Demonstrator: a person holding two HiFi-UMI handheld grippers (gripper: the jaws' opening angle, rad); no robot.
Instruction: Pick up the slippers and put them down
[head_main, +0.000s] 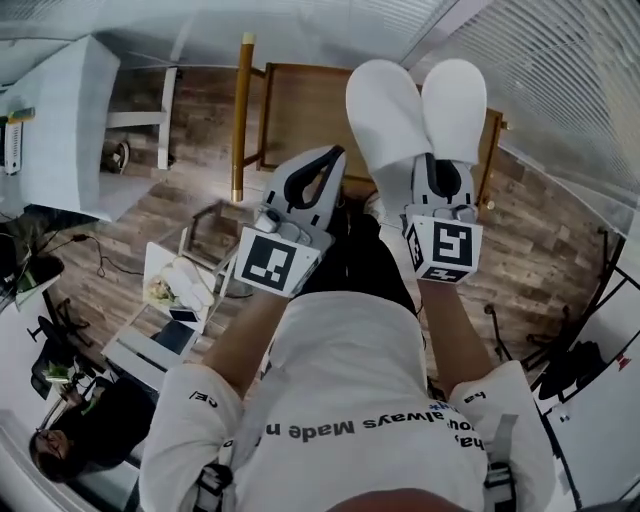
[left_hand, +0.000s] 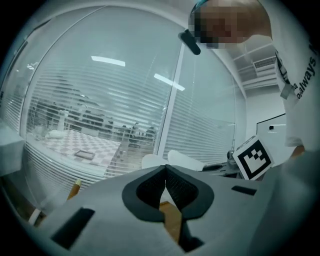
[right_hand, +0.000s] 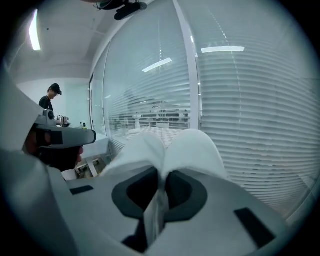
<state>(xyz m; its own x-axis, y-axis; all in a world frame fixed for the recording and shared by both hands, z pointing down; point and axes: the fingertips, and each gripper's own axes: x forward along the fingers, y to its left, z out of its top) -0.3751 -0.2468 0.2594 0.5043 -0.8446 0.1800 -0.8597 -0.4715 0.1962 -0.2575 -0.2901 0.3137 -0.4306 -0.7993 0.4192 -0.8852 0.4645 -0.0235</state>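
Note:
Two white slippers (head_main: 418, 105) are held side by side in the air, toes pointing away from me, above a wooden chair (head_main: 300, 110). My right gripper (head_main: 432, 162) is shut on their heel edges. In the right gripper view the slippers (right_hand: 172, 147) bulge out just beyond the closed pads, with white fabric pinched in the right gripper (right_hand: 162, 174). My left gripper (head_main: 336, 156) hangs beside them on the left, its tips touching and nothing between them. From the left gripper view the left gripper (left_hand: 165, 169) is shut and the slippers (left_hand: 175, 160) show just past it.
A glass wall with blinds (right_hand: 240, 110) stands close ahead. Far below are a wooden post (head_main: 241, 110), a small white table with items (head_main: 180, 290) and a seated person (head_main: 60, 450). Another person (right_hand: 50, 97) stands at the left in the right gripper view.

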